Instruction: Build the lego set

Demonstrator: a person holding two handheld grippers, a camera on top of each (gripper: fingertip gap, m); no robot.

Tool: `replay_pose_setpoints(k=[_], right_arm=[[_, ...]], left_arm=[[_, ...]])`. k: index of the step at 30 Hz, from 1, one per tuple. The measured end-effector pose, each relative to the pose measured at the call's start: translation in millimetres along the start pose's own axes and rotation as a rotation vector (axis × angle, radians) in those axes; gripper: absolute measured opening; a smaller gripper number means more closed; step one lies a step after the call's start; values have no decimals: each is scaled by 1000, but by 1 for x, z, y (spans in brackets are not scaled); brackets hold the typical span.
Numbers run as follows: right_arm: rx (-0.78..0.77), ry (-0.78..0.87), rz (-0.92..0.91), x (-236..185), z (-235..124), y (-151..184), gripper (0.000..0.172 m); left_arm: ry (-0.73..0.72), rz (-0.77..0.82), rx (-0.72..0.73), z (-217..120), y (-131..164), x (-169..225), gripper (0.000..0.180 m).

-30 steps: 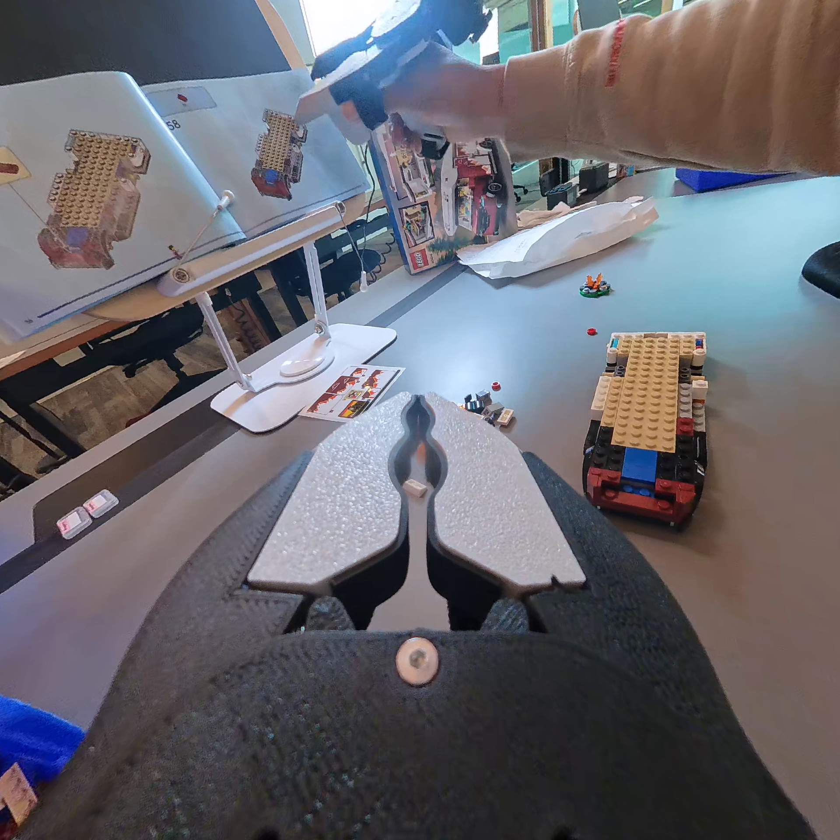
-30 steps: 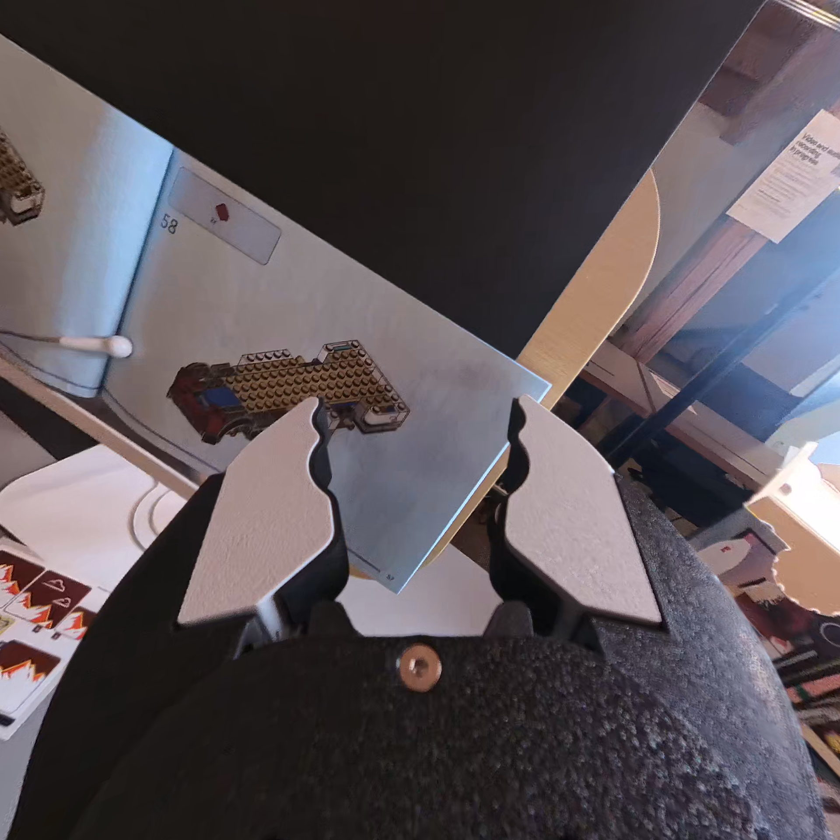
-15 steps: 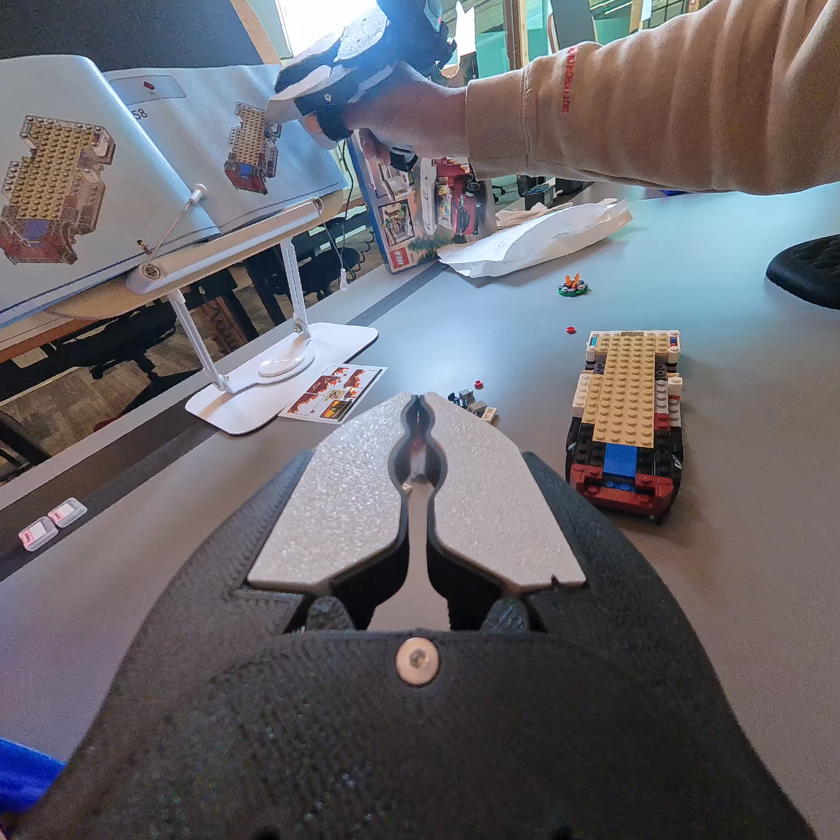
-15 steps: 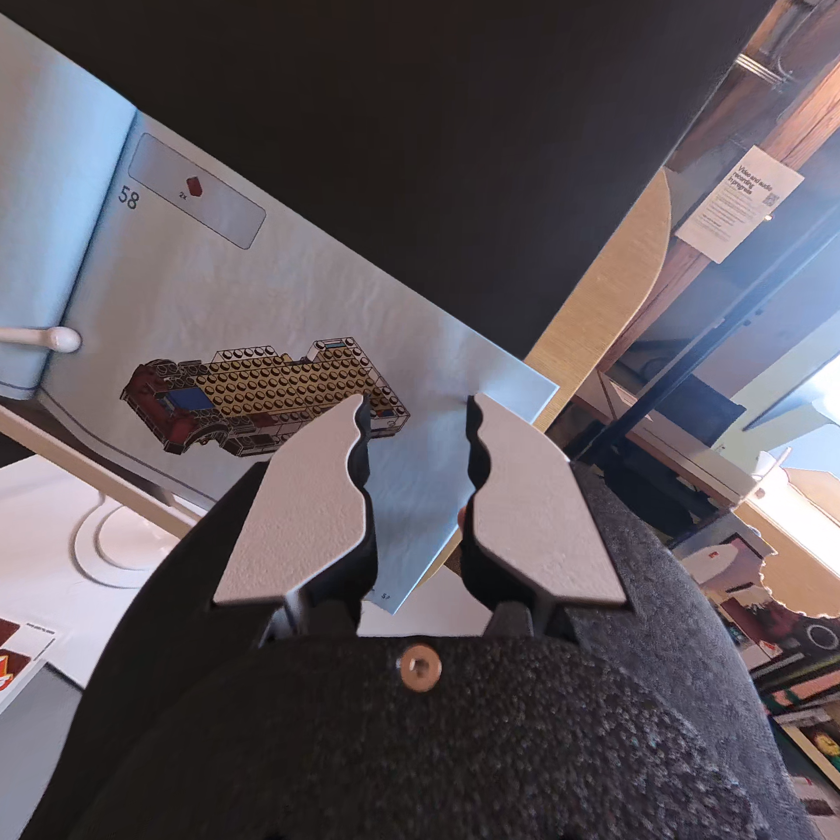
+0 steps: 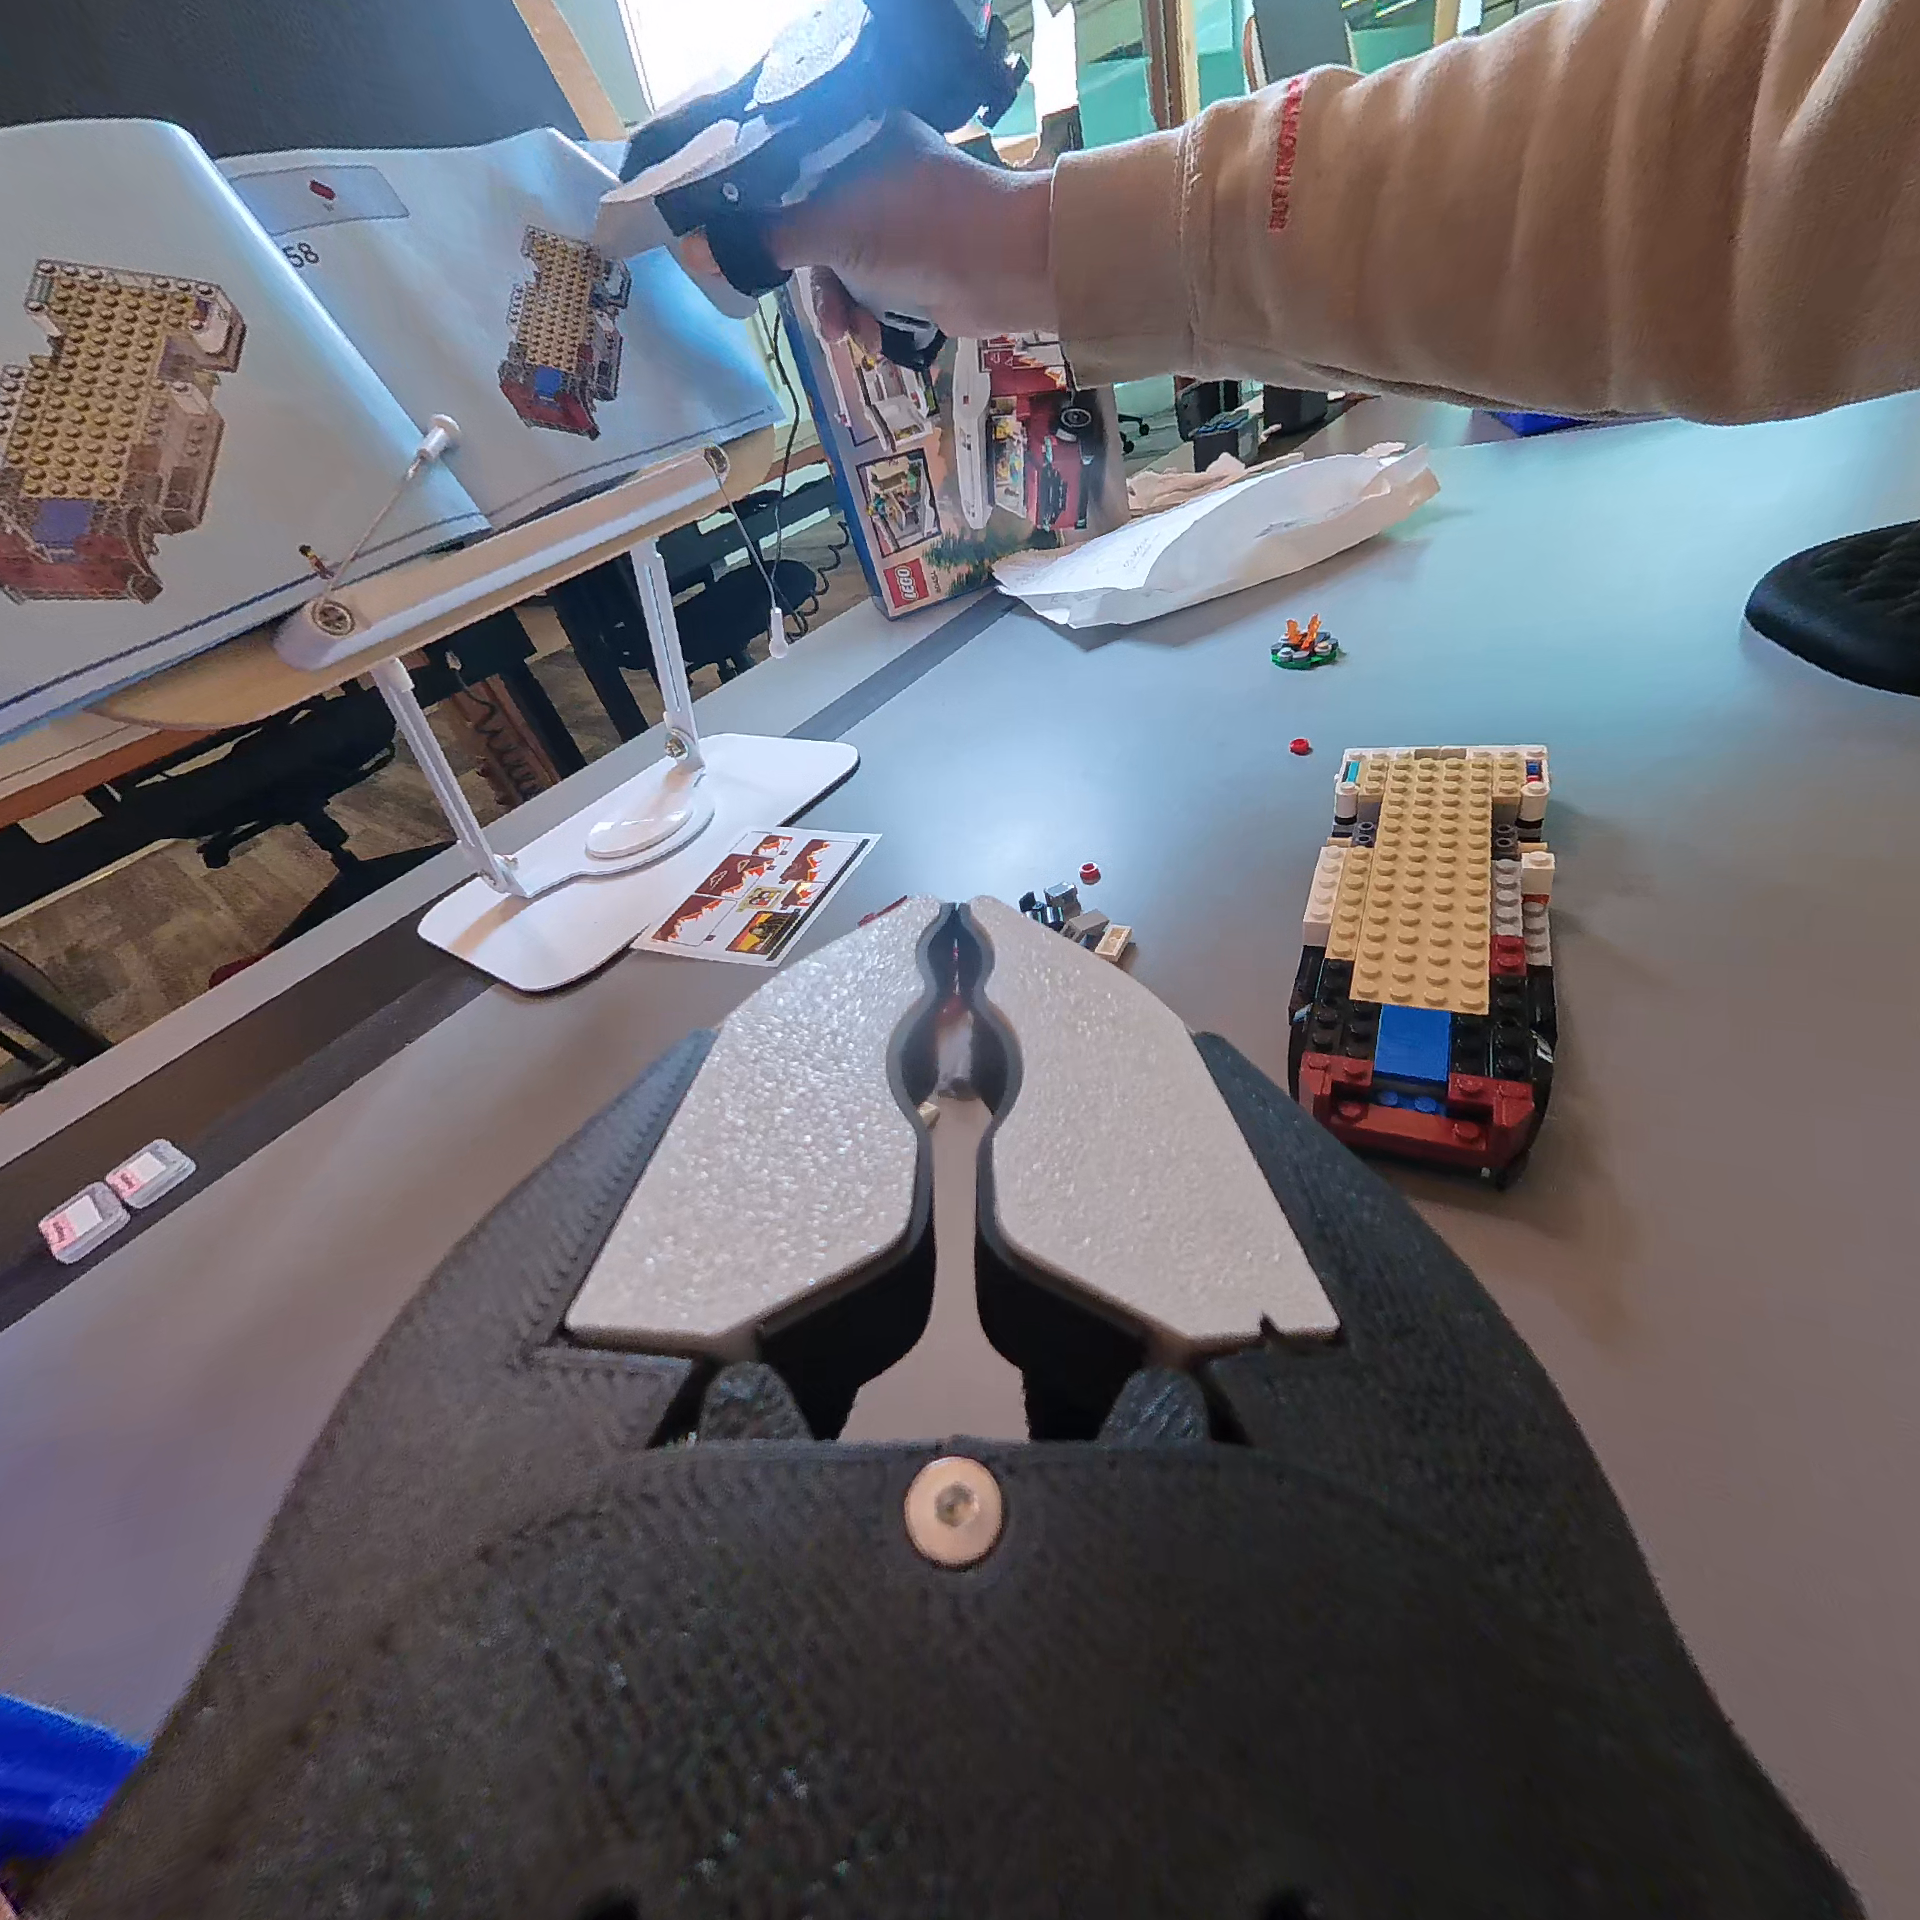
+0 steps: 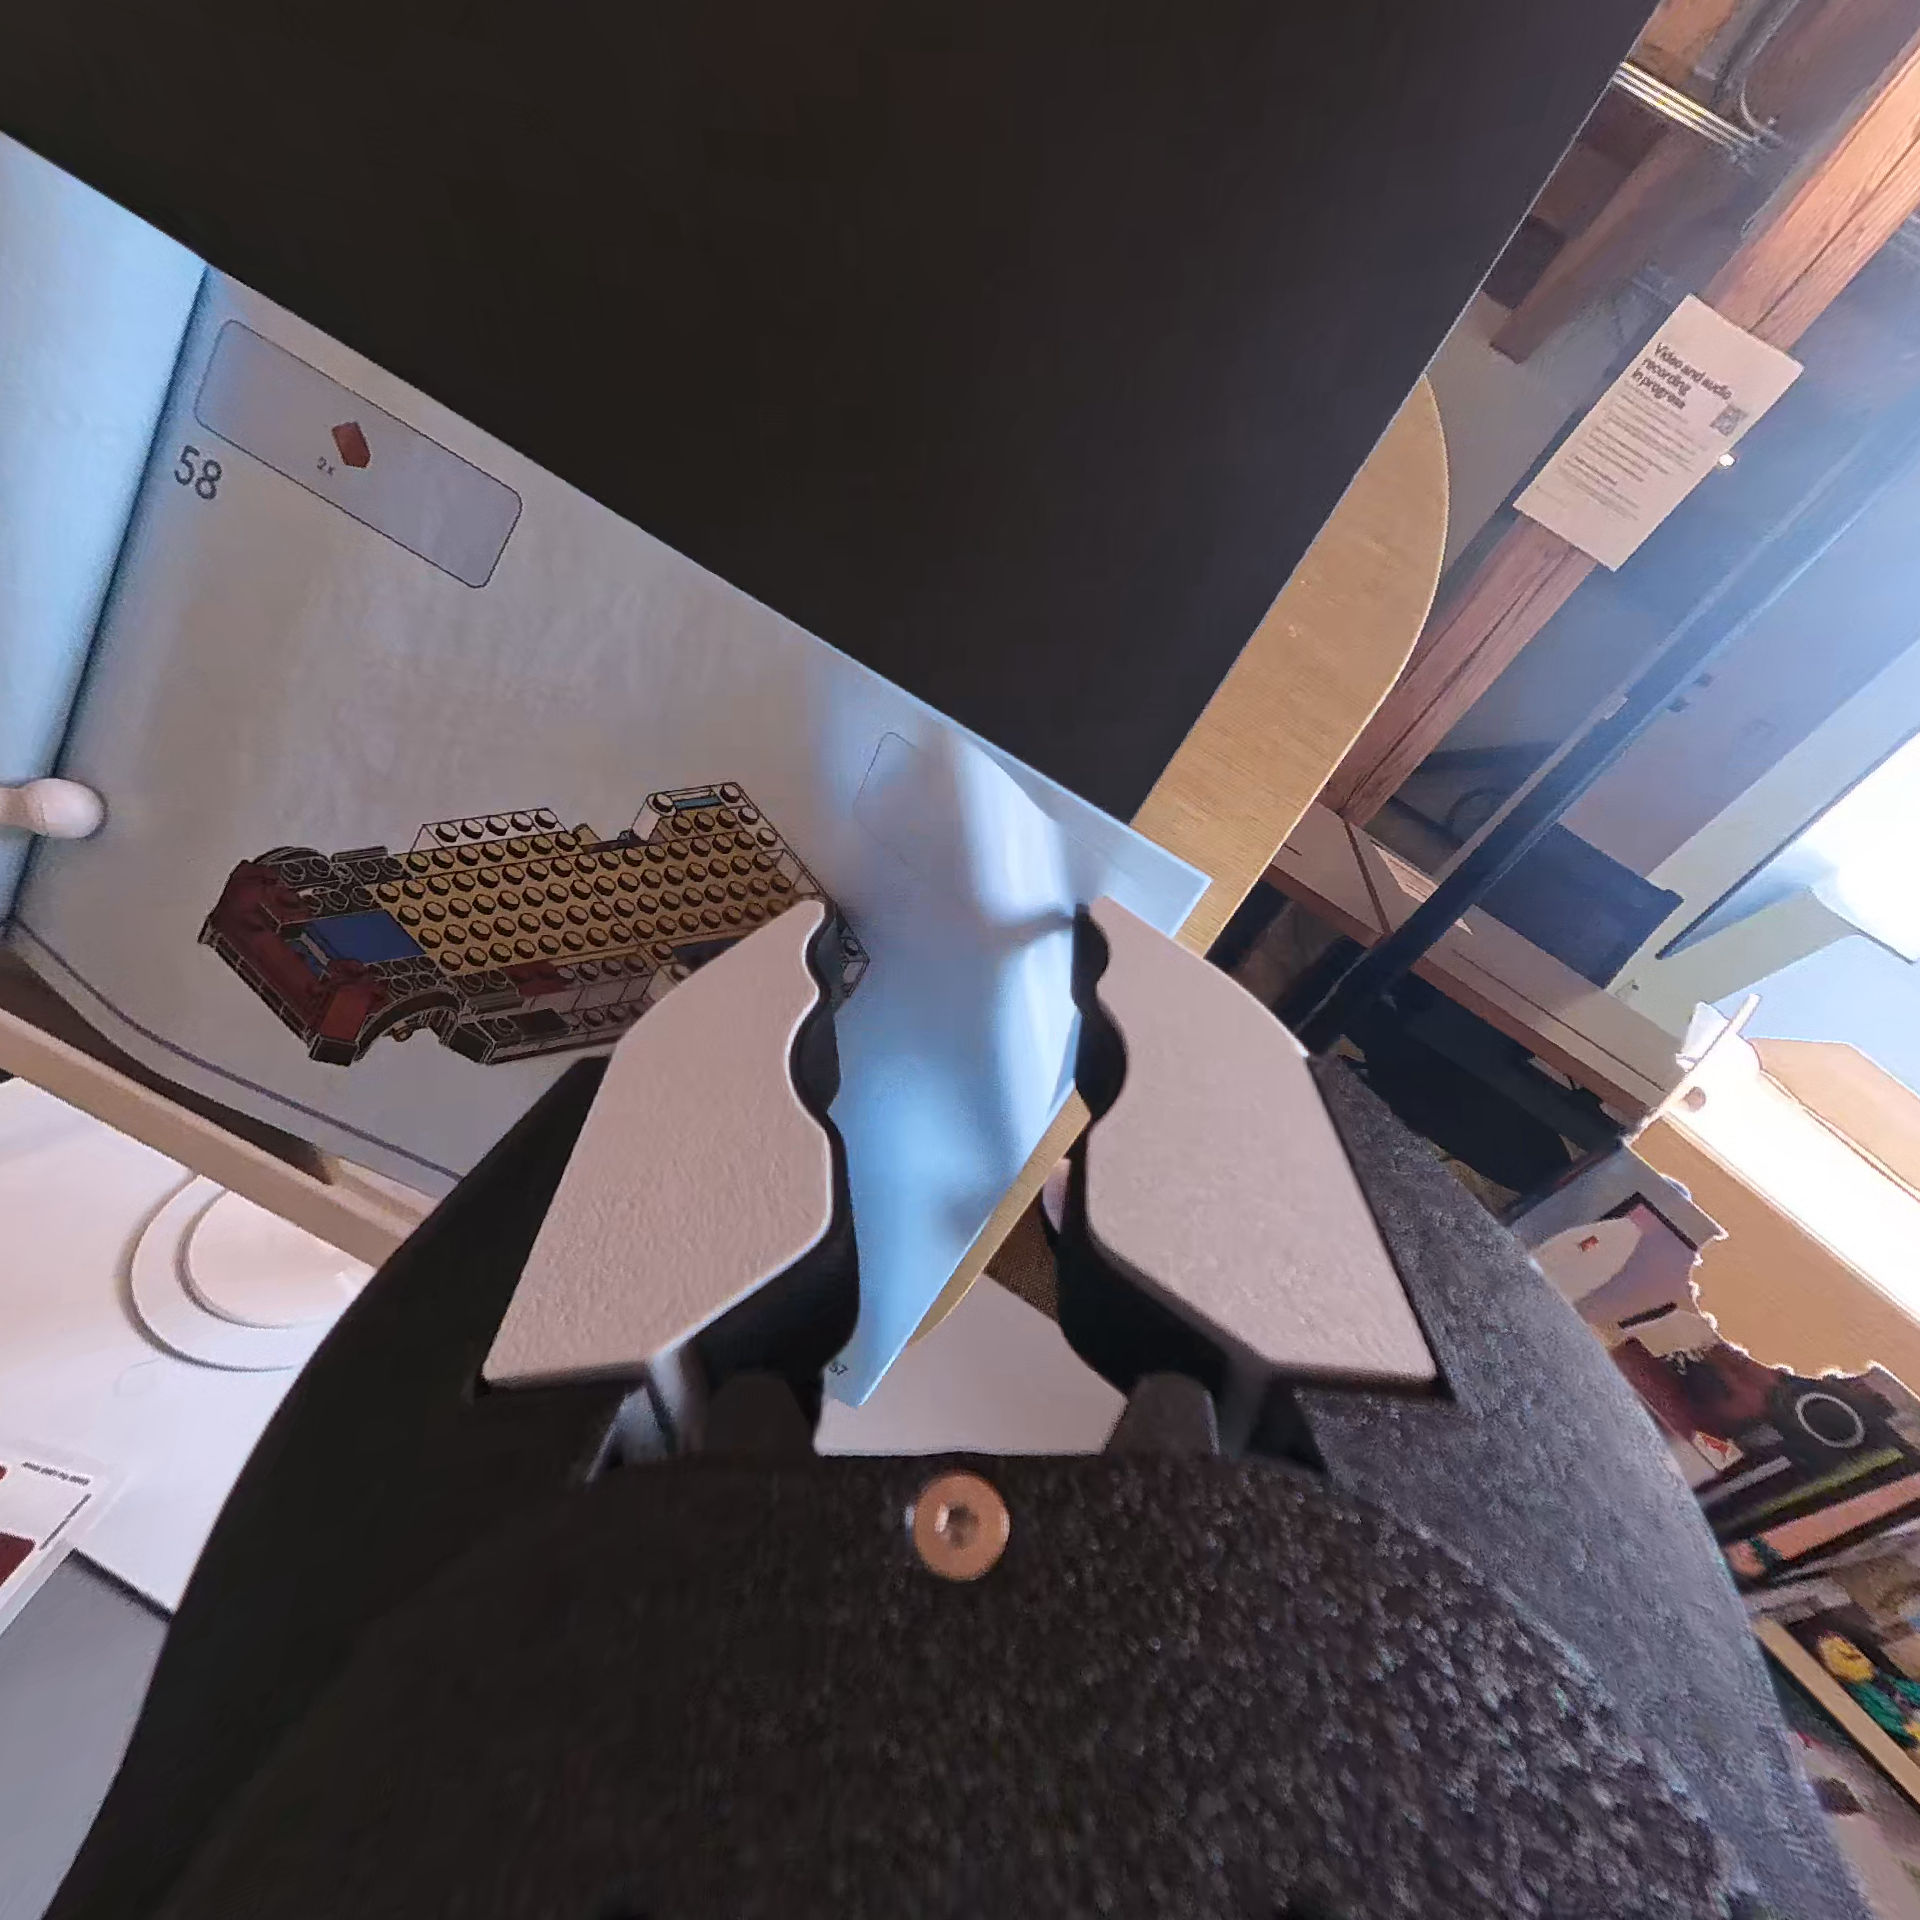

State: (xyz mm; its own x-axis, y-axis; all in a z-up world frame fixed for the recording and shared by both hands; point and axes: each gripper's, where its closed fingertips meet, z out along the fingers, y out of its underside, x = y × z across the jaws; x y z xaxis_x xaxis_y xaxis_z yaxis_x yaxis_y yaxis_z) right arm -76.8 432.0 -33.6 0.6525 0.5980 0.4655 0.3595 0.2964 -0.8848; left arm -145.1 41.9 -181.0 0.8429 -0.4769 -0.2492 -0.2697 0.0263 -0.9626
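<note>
You are setting the half-open right tool (image 6: 951, 914) on the booklet page (image 6: 935, 1091) at frame centre (paper is bowing between its tips, no firm grip evident). The left tool (image 5: 958, 914) is hovering closed above the counter (image 5: 1039, 727).

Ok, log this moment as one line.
left gripper: shut, above table | right gripper: open around booklet page corner | brick car: on table

toy box (image 5: 966, 457) upright by white bag (image 5: 1216, 530); sticker sheet (image 5: 764, 894) flat; two small, possibly labelled tags (image 5: 114, 1210)
</note>
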Motion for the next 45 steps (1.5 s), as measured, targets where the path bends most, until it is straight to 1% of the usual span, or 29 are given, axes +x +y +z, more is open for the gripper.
replay_pose_setpoints(k=[4,6,10,14,16,20,23,24,26,28,31,34,35,37,38,39,40,42,45], right_arm=[[-3,-37,-13,-7,-2,2,20],[-7,-61,-11,-12,-5,2,14],[7,-118,0,-18,-18,-3,16],[-8,-174,9,-23,-34,9,21],[-7,-227,46,-28,-40,16,20],[5,-318,98,-36,-48,16,13],[30,-387,144,-41,-56,8,11],[33,-393,157,-40,-57,7,11],[33,-406,170,-41,-60,7,10],[32,-431,200,-43,-64,7,10],[21,-469,229,-48,-72,10,10],[-3,-475,213,-48,-76,19,10],[-9,-478,215,-48,-77,22,10],[-24,-478,215,-46,-77,27,10],[-29,-482,214,-46,-77,29,8],[-29,-488,214,-46,-77,30,3],[-25,-493,218,-46,-78,30,0],[-12,-508,235,-48,-80,27,0],[24,-564,257,-60,-88,18,0]], left_arm=[[0,0,-3,0,1,0,0],[-1,3,-4,0,1,0,0],[-5,3,-4,0,1,-1,0],[-38,-5,-14,1,2,-6,0],[-48,-32,-25,5,2,-11,6],[-95,-26,-12,17,-17,-31,11],[-144,22,-36,39,-39,-59,9],[-137,21,-50,51,-48,-68,11],[-178,56,-66,80,-65,-96,12],[-178,64,-110,115,-75,-121,18],[-215,110,-227,165,-71,-159,25],[-275,235,-371,198,-54,-191,27],[-282,267,-401,205,-50,-197,25],[-323,359,-437,212,-48,-208,14],[-321,392,-449,214,-47,-210,12],[-313,411,-453,215,-47,-209,7],[-312,415,-442,214,-48,-208,2],[-322,349,-365,211,-50,-207,2],[-346,150,-183,200,-61,-212,2]])
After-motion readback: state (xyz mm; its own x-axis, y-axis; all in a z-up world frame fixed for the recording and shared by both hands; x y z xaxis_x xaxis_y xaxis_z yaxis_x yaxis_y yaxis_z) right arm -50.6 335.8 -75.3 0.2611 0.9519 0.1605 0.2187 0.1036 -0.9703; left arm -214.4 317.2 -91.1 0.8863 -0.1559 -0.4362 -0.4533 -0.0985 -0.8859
